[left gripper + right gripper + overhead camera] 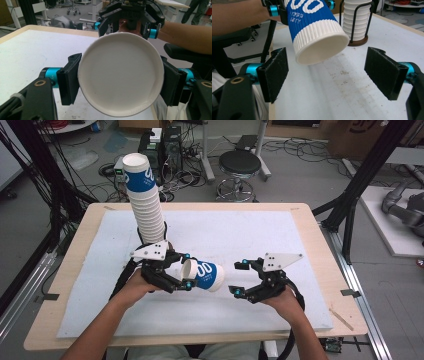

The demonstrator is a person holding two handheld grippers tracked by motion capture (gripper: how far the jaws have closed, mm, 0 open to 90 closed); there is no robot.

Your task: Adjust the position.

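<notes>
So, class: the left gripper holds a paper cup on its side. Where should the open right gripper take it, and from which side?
Grip the ribbed white band near the base of the paper cup, one pad on each side wall. The base points toward the right gripper, whose jaws stand open and apart from it, so come straight along the cup's axis. The left gripper already clamps the rim end.

Wooden table, white foam sheet on it, cup-stack holder apparently on the sheet
</notes>
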